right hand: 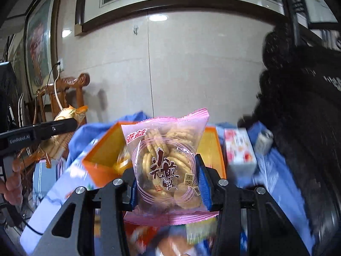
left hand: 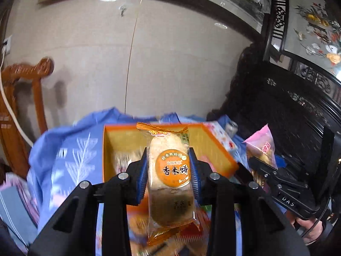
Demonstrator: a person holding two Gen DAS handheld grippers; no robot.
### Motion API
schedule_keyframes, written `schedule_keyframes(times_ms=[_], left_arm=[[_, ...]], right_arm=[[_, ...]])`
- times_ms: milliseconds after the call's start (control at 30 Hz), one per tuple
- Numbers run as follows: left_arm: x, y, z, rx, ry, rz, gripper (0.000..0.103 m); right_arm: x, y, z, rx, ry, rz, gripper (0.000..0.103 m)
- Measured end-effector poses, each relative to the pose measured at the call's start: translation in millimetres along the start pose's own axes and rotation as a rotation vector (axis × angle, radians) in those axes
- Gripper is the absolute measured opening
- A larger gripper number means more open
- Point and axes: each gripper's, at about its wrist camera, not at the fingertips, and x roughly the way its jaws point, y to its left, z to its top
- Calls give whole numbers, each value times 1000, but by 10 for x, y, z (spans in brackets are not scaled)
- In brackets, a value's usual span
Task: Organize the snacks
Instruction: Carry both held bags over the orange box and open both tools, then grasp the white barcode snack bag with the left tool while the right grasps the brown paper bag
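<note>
My left gripper (left hand: 169,168) is shut on an orange-wrapped rice cracker pack (left hand: 170,177), held upright above the table. Seen from the right wrist view, that same pack (right hand: 64,128) hangs at the left in the left gripper (right hand: 53,129). My right gripper (right hand: 168,183) is shut on a pink-wrapped sesame cracker pack (right hand: 168,166); the left wrist view shows this pink pack (left hand: 261,147) at the right. An open orange box (left hand: 213,147) (right hand: 102,155) with a few snacks inside lies behind both packs on the blue cloth. Blurred loose snacks (right hand: 170,239) lie below the grippers.
A blue patterned cloth (left hand: 70,149) covers the table. A white-and-pink carton (right hand: 239,151) and a small can (right hand: 264,140) stand right of the box. A carved wooden chair (left hand: 23,98) is at the left, a dark carved screen (left hand: 298,111) at the right, a tiled wall behind.
</note>
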Motion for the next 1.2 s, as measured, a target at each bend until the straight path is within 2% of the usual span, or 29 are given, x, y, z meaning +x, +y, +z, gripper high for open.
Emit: schedule_keyframes(times_ms=[67,100,133,200,300,567,767,867,1000,1200], left_arm=[[186,63,257,-8,12,42,72],[205,93,333,-25,13,72,98],[150,140,423,-55,-16,104,99],[-45,196,477,-64,-93,86,99],[-216,257,401,-60,-139,119,99],[-365,317,-307,-13,-33,159,99],[-501,259,-821,15,36,179,99],[-563,229,-1020,-9,59,164,99],[-597,102,-1414,9,101,119,99],[-553,-63,-2247,172,194,39,99]], right_arm=[[151,5,175,-15,-2,-4,57],[201,-3,289,-13,-3,-37,82],[175,-16,335,-2,-23,-53,91],[-13,-52,366,23,-110,-45,96],[-163,-69,239,39,-125,-41,99],[-387,-21,-342,3,-6,-1,99],[-881,207,-910,-8,83,212,99],[-1053,335,-1152,-17,112,266,99],[-1146,489,-1506,-33,186,249,99],[-1295,492,-1727,12,228,234,99]])
